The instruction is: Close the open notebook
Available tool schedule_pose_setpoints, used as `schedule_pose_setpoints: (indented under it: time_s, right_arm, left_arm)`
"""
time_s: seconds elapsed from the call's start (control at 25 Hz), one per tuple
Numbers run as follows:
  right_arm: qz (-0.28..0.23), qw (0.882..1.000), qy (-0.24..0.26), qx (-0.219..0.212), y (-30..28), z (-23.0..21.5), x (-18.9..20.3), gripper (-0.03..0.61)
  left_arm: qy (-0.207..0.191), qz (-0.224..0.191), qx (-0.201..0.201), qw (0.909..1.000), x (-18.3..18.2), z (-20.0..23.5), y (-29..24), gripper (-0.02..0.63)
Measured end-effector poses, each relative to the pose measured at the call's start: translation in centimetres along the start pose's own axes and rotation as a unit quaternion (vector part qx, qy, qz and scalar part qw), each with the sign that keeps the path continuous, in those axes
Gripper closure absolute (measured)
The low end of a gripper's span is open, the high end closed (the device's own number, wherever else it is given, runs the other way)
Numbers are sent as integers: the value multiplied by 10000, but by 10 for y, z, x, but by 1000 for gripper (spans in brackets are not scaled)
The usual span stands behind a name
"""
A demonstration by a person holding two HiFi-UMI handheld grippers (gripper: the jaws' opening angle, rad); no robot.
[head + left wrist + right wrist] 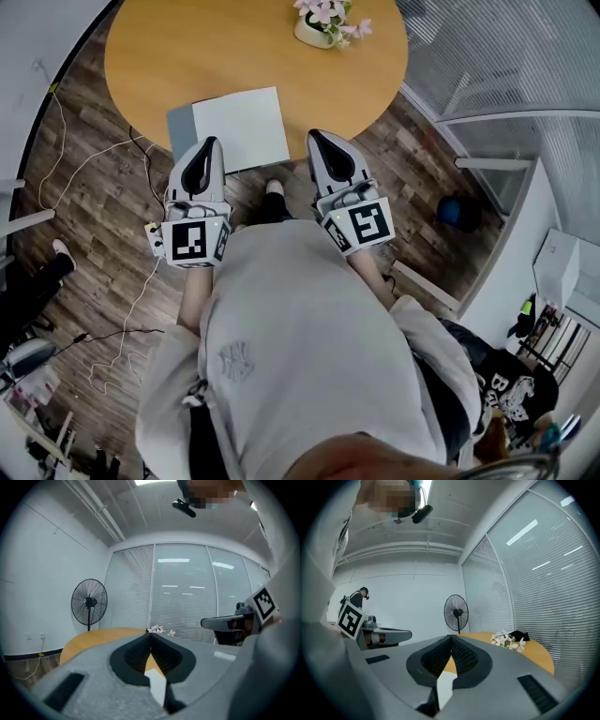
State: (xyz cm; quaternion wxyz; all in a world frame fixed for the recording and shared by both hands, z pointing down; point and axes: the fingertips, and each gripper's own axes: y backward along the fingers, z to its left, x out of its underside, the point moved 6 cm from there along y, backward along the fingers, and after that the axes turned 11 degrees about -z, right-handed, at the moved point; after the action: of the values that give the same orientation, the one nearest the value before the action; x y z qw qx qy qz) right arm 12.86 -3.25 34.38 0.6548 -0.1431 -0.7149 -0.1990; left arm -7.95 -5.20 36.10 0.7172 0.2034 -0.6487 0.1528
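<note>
The notebook point(234, 129) is seen at the 6 o'clock rim of the round tabletop point(178, 56), white face up with a grey strip along its 9 o'clock side. The left gripper point(210, 142) and right gripper point(315, 137) are held at its near corners, each pressed together and empty. With nothing pinched, the cover would have to be nudged over — the notebook could be slid off the rim, or shoved toward the flowers point(328, 21) at 2 o'clock.

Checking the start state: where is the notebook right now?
In the head view the notebook lies at the near edge of the round table, directly ahead of the left hand-held gripper.
</note>
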Motion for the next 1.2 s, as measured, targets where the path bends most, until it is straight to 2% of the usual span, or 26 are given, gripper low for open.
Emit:
schedule_pose_setpoints:
  time_s: [0.24,0.52,0.76,1.2]
  right_arm:
    - [130,9995,-106,-284,-14,-27,10,584]
    - [211,9991,-221,-293,-10,-31,16,584]
    - [127,9997,-169,-136,-9,-30,11,584]
    - [-56,9999,-98,90,-48,-11,-2,584]
  left_arm:
    - [-19,-88,-377,9992,4,-5,-17,597]
    - [-61,-21,-595,9982,5,1,-9,598]
    - [-175,79,-790,9967,7,16,-8,597]
    - [-115,119,-676,9976,-10,66,-9,597]
